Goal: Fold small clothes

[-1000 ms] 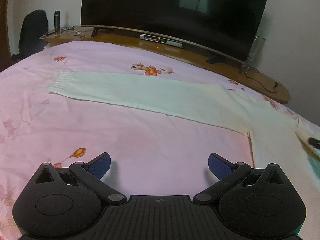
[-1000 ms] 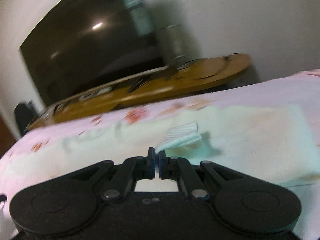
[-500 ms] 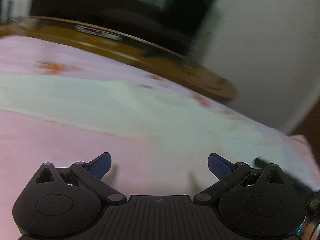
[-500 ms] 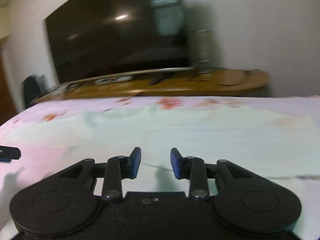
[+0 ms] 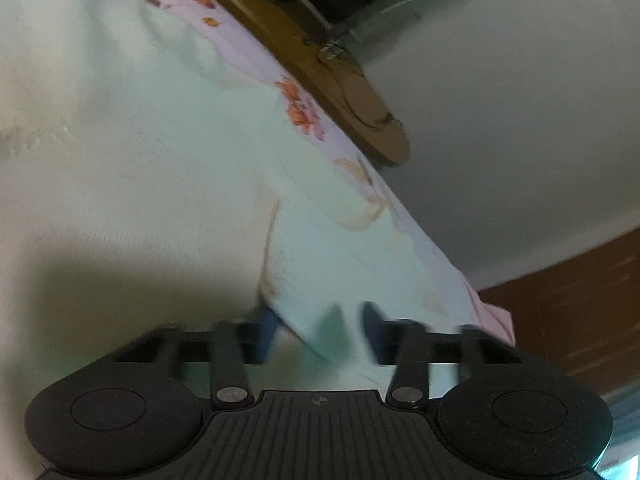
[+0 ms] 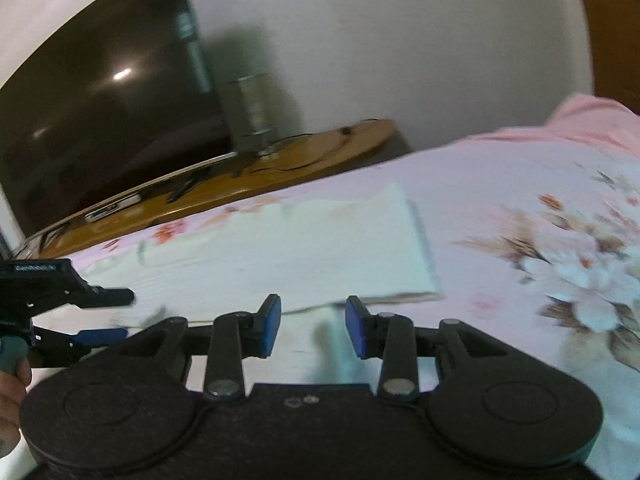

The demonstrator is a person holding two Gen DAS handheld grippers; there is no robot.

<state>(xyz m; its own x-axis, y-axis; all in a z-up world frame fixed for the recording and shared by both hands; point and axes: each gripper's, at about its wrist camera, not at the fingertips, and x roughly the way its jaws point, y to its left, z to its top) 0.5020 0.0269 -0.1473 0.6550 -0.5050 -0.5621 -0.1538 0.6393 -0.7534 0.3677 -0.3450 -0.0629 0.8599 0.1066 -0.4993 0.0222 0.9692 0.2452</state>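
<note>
left gripper: jaws just closing, white sweater fold between them, grip unclear through blur | right gripper: jaws just opening, released, above sweater's near edge | sweater: flat on pink floral bedsheet | far: TV

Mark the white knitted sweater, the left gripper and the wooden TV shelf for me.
white knitted sweater [image 6: 320, 248]: right wrist view, flat middle.
left gripper [image 5: 316, 330]: left wrist view, between its blue fingertips.
wooden TV shelf [image 6: 320, 152]: right wrist view, top surface.
</note>
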